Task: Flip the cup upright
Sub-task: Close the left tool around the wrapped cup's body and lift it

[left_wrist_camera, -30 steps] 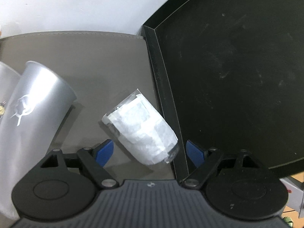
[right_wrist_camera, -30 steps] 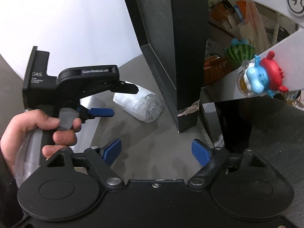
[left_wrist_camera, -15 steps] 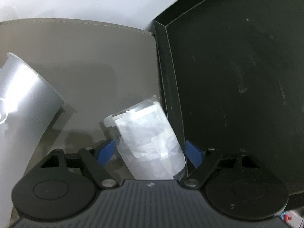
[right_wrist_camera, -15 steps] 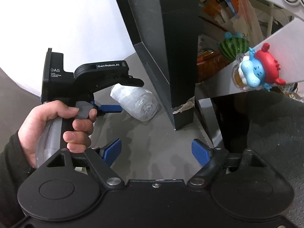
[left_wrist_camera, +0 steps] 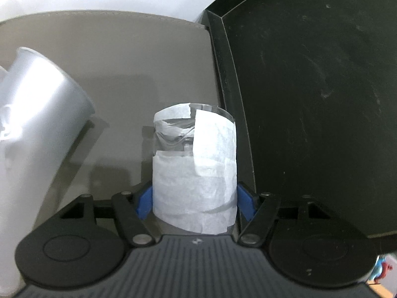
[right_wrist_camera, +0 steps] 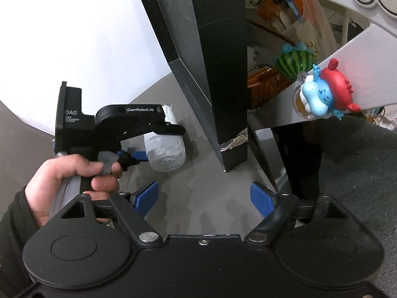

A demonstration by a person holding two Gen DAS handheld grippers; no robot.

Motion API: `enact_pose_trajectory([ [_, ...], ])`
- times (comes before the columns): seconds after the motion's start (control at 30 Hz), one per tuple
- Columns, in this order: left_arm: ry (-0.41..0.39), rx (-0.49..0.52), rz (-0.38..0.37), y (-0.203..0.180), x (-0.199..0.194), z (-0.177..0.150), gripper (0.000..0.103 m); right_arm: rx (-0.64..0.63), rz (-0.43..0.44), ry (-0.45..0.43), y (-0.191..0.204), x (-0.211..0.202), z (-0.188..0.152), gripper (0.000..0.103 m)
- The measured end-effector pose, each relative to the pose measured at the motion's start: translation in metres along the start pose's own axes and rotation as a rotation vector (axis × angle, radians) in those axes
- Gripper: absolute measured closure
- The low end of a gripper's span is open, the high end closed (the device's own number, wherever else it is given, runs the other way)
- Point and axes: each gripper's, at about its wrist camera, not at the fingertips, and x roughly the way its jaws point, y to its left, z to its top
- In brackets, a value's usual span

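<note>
While my left gripper squeezes the paper-wrapped cup near the black tray, a white cup stands left. From my right gripper, wide open, I read "GenRobot.AI" and "DAS".

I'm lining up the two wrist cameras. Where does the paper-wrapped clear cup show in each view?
Left wrist: paper-wrapped cup, bottom centre, clamped between the left hand-held gripper's blue pads.
Right wrist: the cup sits left of centre, lying sideways in that gripper; the right hand-held gripper is open and empty.
Shared landmark: the black panel just right of the cup.
</note>
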Motion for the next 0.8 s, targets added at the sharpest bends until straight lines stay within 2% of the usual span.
enact_pose_trajectory([
  [0.23,-0.016,0.049,-0.004,0.002,-0.020,-0.007,0.035,-0.003,0.046,0.025,0.004,-0.001,0.000,0.022],
  [0.33,-0.028,0.071,-0.012,0.002,-0.029,-0.011,0.035,-0.020,0.078,0.028,0.008,-0.004,-0.001,0.014],
  [0.5,-0.053,0.103,-0.026,0.003,-0.048,-0.020,0.035,-0.053,0.114,0.031,0.013,-0.008,-0.001,0.010],
  [0.8,-0.106,0.143,-0.021,0.006,-0.072,-0.038,0.035,-0.024,0.195,0.019,0.010,-0.027,0.004,0.002],
])
